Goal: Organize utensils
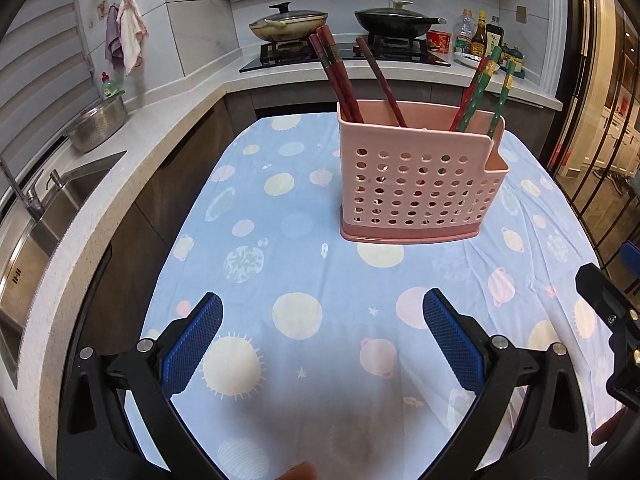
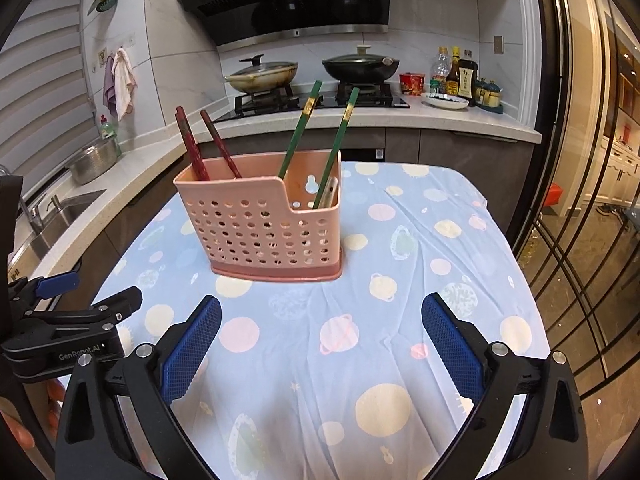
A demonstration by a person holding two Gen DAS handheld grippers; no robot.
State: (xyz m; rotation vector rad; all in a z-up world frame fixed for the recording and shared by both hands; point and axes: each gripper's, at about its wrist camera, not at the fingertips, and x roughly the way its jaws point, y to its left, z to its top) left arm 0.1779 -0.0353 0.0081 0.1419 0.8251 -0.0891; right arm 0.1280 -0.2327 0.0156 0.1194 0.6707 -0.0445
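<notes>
Presently, the pink utensil holder [image 1: 416,184] stands on the tablecloth [image 1: 304,248] at 12 o'clock, well apart from the left gripper [image 1: 322,340] and right gripper [image 2: 320,340], both spread wide and empty. Its left compartment holds red chopsticks [image 2: 192,146]; its right holds green chopsticks [image 2: 300,130].

chopsticks [image 2: 192,148] in holder [image 2: 260,228], on table [image 2: 440,280]
</notes>
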